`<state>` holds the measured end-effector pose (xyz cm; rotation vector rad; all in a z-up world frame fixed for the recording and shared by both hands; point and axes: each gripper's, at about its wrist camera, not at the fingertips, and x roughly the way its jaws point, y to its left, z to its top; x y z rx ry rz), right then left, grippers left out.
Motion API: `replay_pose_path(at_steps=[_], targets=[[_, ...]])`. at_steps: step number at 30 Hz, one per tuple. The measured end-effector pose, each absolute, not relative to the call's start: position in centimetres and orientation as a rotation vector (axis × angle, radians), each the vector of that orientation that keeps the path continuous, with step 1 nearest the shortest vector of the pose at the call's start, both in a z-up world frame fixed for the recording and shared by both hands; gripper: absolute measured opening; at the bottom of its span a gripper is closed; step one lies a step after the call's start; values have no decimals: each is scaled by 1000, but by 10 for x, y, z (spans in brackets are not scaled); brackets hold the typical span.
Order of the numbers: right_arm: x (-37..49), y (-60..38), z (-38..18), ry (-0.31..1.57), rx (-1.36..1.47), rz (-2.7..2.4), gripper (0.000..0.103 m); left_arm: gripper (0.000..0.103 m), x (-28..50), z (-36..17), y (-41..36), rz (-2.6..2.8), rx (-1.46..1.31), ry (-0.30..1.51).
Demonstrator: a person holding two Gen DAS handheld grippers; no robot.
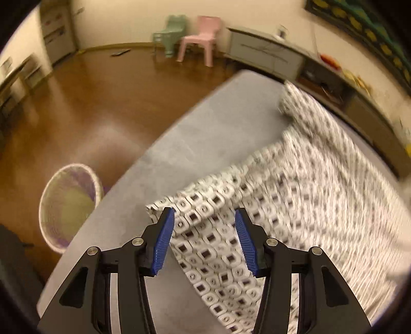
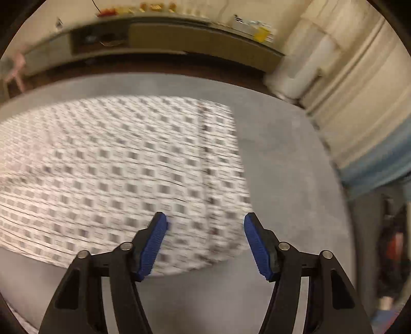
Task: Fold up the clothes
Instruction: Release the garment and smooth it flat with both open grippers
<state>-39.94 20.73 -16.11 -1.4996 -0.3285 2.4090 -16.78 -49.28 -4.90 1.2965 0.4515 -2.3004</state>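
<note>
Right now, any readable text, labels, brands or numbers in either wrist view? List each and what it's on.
None readable.
Patterned garment: repeating squares and rings only, no lettering.
Dark wall hanging: yellow shapes, too blurred to tell.
Items on the long shelf: too small and blurred.
Both grippers: no markings visible.

A: Quick one, what's carrying your stuff?

B: You've got a grey counter [image 1: 205, 123], matte top, rounded corner at the far end in the left wrist view.

A: And directly on it?

B: Just one patterned garment [image 1: 295, 195], white with small dark squares. It's spread over most of the top, blurred in both views.

A: Flat?

B: Mostly. In your left view the near-left edge is folded over itself, and a bunched bit sits at the far end. In your right view its right edge [image 2: 221, 164] stops short of the counter's right side [image 2: 287, 159], bare grey beside it.
</note>
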Motion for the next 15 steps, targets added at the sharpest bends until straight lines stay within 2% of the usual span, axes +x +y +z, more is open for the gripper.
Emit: replay_pose_path(at_steps=[3,6,8,10,13,15], targets=[[-356,181,-126,-239,-1427,2585,58,52,-167,-61,-482,-2378,1329,466],[-290,119,-116,-178,-1541,2830,58,51,-163,-71,-470,-2363,1382,393],[-248,84,-129,-228,-1690,2921,58,53,-163,-75,-462,-2332,1397,311],[-218,60,-148,-320,-1810,2938,58,53,-152,-76,-465,-2261,1414,377],[-196,50,-173,-465,-1882,2885,59,54,-131,-78,-462,-2213,1433,334],[-208,64,-170,-475,-1861,2821,61,55,-107,-79,-462,-2157,1446,300]])
